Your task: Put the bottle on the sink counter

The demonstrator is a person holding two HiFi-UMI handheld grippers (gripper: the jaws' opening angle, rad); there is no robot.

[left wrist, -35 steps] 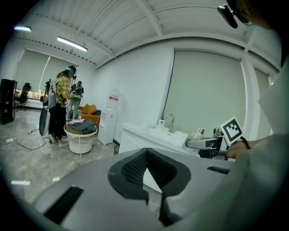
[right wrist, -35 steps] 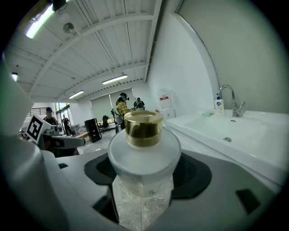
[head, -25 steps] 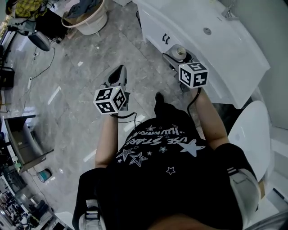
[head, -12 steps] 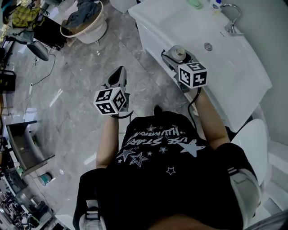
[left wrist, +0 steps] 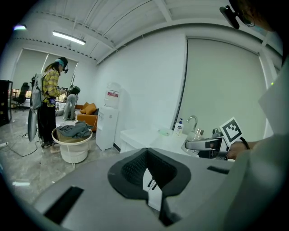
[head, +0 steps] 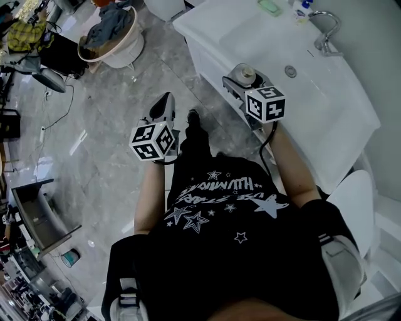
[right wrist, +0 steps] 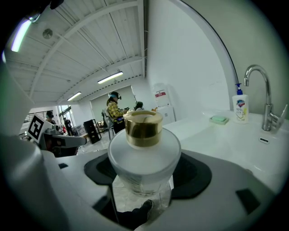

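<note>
A frosted bottle [right wrist: 143, 158] with a gold cap [right wrist: 143, 129] sits upright between the jaws of my right gripper [right wrist: 144, 173], which is shut on it. In the head view the bottle [head: 244, 74] hangs in the right gripper [head: 240, 83] at the front edge of the white sink counter [head: 235, 28], above the floor. My left gripper [head: 164, 108] is held out over the grey floor, to the left of the counter. Its jaws are shut with nothing between them [left wrist: 147, 155].
The counter carries a basin with a drain [head: 290, 71], a chrome faucet [head: 326, 34], a pump soap bottle [right wrist: 240, 108] and a green soap dish [head: 270, 7]. A laundry basket [head: 111, 37] stands on the floor at the back left. A toilet lid [head: 351, 200] is at the right. People stand far off [left wrist: 49, 103].
The person has stepped toward the sink, one foot coming forward. More of the counter and the faucet shows now. Both grippers keep their hold and pose.
</note>
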